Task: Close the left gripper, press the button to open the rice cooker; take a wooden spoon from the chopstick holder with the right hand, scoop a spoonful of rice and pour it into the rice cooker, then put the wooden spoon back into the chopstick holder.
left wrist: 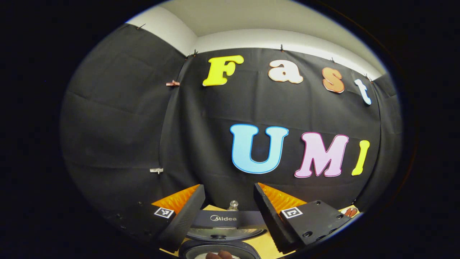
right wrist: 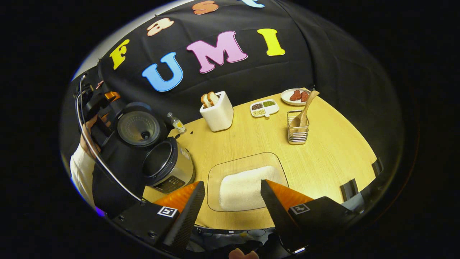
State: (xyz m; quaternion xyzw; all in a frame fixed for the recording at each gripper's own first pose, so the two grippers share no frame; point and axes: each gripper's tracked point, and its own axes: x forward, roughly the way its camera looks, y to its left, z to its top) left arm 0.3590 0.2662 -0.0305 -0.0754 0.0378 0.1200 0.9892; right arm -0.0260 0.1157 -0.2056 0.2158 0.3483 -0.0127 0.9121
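Observation:
The rice cooker (right wrist: 169,167) stands at the table's left with its lid (right wrist: 138,128) raised and the steel pot showing. My left gripper (left wrist: 229,187) is open above the cooker, the raised lid (left wrist: 222,218) showing beyond its fingers. That gripper (right wrist: 97,104) also appears behind the cooker, held by a hand. The wooden spoon (right wrist: 304,109) leans in the wire chopstick holder (right wrist: 297,133) on the far right. A glass tray (right wrist: 248,158) holds white rice (right wrist: 239,185). My right gripper (right wrist: 232,183) hovers open over the tray's near side, holding nothing.
A white toaster (right wrist: 217,111) with bread stands at the back. Beside it are a small bottle (right wrist: 176,123), a divided dish (right wrist: 265,107) of grains and a plate (right wrist: 296,96) of red pieces. Bare wooden table (right wrist: 330,154) lies right of the tray.

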